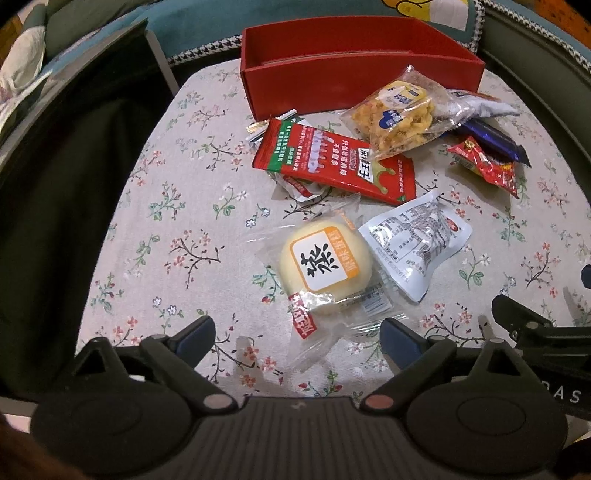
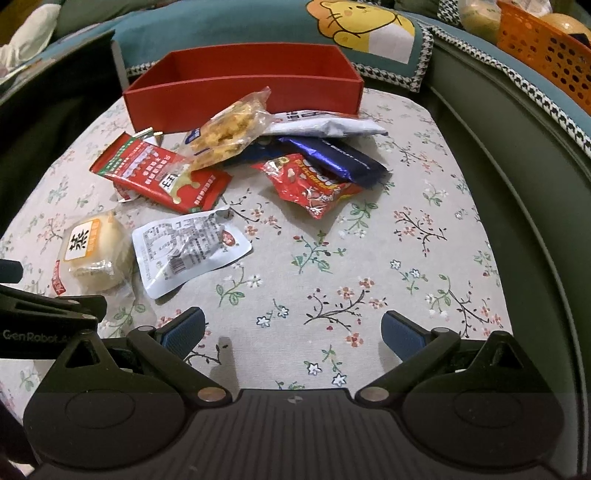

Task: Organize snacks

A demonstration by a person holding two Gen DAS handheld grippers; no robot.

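Observation:
An empty red box (image 1: 354,74) (image 2: 240,88) stands at the far side of the floral tablecloth (image 1: 155,236) (image 2: 369,266). Snack packs lie in front of it: a long red pack (image 1: 332,162) (image 2: 159,173), a clear bag of yellow crisps (image 1: 395,114) (image 2: 229,129), a dark blue bar (image 1: 495,138) (image 2: 336,155), a small red bag (image 1: 487,166) (image 2: 310,184), a white pouch (image 1: 413,243) (image 2: 188,247), and a wrapped pale bun (image 1: 325,266) (image 2: 92,254). My left gripper (image 1: 297,334) is open just short of the bun. My right gripper (image 2: 293,330) is open over bare cloth.
A grey-white pack (image 2: 325,123) leans against the box front. Cushions (image 2: 258,26) and a sofa edge lie behind the table. An orange perforated basket (image 2: 546,48) sits at the far right. A dark bag fills the left side (image 1: 55,184).

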